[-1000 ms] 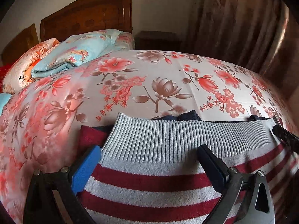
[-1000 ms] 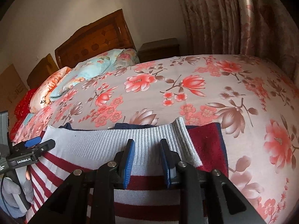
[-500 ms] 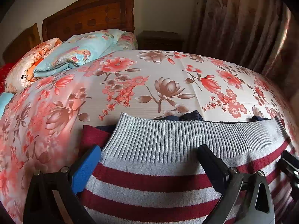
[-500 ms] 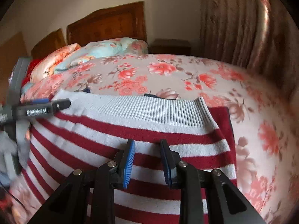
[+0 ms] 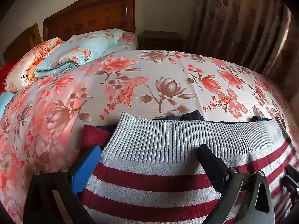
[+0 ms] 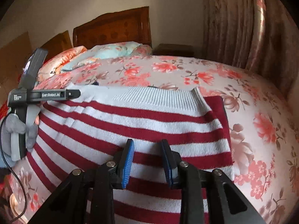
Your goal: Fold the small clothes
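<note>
Left view: my left gripper (image 5: 149,166) gapes wide over the one sweater's (image 5: 168,145) ribbed hem on the bed (image 5: 149,85), gripping nothing.

Right view: my right gripper (image 6: 147,160), narrowly parted, hovers over the stripes, empty. Two sleeves poke out; a careless pinch could bunch layers.

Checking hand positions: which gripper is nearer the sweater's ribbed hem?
Left. The left gripper straddles the ribbed hem; the right gripper sits over the stripes below it.

Striped sweater (image 5: 153,177) in matt ribbed knit, bed cover (image 5: 168,78) in smooth floral cloth with slight sheen, headboard (image 5: 89,15) in glossy carved wood, curtain (image 6: 243,28) in patterned sheeny fabric.
</note>
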`<state>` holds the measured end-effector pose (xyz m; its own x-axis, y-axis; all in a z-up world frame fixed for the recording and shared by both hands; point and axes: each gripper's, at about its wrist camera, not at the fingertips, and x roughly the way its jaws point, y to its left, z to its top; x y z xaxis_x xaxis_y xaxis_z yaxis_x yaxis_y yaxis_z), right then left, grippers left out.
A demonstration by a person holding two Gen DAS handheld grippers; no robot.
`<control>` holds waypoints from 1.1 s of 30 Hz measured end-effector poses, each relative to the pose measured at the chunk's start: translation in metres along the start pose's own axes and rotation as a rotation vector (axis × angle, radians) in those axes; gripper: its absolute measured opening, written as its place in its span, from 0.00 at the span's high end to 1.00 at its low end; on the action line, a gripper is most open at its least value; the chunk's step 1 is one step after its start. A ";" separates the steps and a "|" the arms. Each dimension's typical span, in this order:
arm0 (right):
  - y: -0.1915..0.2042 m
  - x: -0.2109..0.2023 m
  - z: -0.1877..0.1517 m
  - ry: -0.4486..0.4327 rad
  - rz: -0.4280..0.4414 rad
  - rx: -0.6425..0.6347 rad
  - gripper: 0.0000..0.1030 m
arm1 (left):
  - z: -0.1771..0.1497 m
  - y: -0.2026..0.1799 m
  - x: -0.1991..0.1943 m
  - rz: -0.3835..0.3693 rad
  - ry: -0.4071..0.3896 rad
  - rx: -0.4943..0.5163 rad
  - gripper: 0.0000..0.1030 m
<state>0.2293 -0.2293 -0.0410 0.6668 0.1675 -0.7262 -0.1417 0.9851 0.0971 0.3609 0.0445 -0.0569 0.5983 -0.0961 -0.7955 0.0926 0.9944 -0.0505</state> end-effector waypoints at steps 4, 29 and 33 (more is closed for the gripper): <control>-0.009 -0.004 -0.002 -0.004 0.034 0.039 0.71 | -0.007 0.002 -0.016 0.043 -0.029 -0.048 0.00; 0.007 -0.002 -0.004 -0.001 0.074 -0.021 0.37 | -0.097 0.006 -0.087 -0.155 -0.093 0.005 0.00; 0.020 -0.015 -0.015 -0.007 0.038 -0.020 0.40 | -0.106 0.004 -0.093 -0.140 -0.076 0.023 0.00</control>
<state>0.2054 -0.2125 -0.0378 0.6662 0.2048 -0.7171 -0.1813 0.9772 0.1106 0.2211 0.0622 -0.0475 0.6368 -0.2380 -0.7333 0.1972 0.9698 -0.1435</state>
